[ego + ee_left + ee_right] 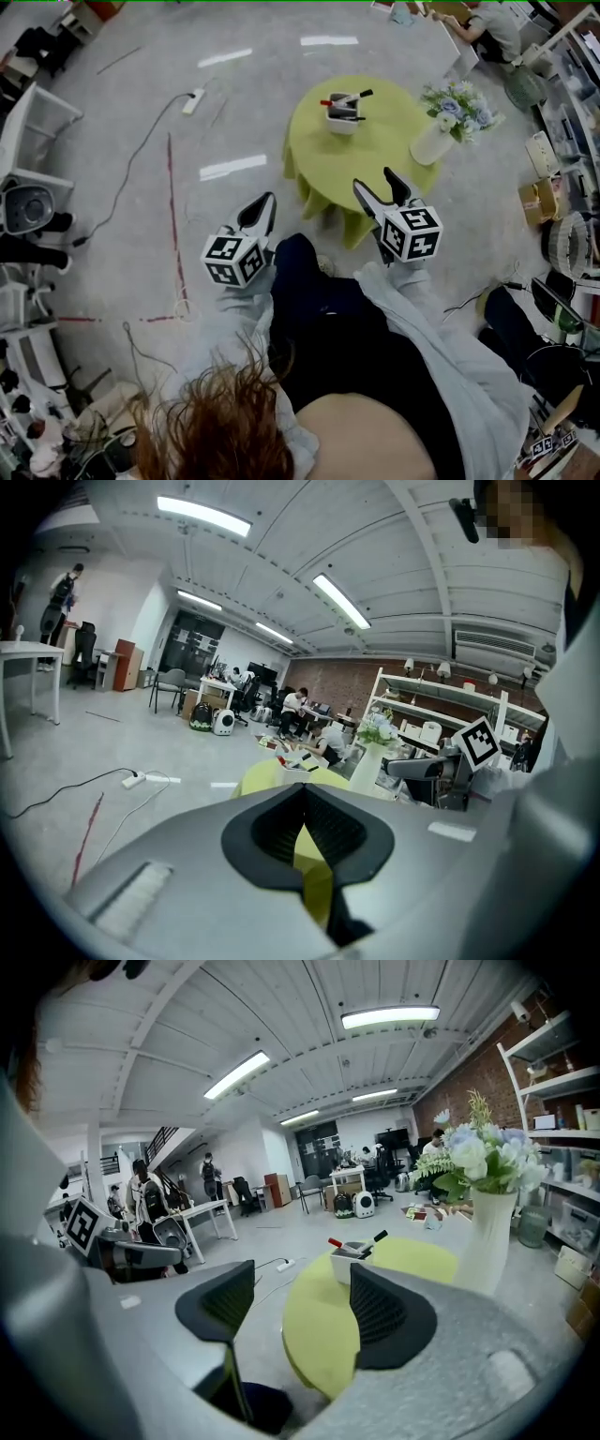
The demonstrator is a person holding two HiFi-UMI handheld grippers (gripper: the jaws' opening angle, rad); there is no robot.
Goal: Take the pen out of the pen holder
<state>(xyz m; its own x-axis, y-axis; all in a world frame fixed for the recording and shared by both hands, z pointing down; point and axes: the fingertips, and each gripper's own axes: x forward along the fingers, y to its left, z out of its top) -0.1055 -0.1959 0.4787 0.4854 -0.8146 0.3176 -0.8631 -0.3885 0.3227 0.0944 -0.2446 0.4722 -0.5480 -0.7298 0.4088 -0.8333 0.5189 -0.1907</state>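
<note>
Left gripper (268,200): fingers together, empty | Right gripper (372,178): fingers wide apart, empty | Pen (356,96): in pen holder (342,122) on table (389,141), well ahead of fingers.

Grey polished floor (234,122) is filling most of the head view and is throwing back the ceiling lights as white bars. A red line (172,216) is running down it at centre left, with a white power strip (194,100) and its cable lying above. A round table (314,150) under a yellow-green cloth is standing at upper centre. I am noting white racks (33,122) along the left edge and shelving (572,75) along the right. In my left gripper view, tube lights (204,516) are glowing on a white ribbed ceiling (394,536). A brick wall (342,679) is closing the far end at centre, and a white desk (23,653) is standing at far left.
</note>
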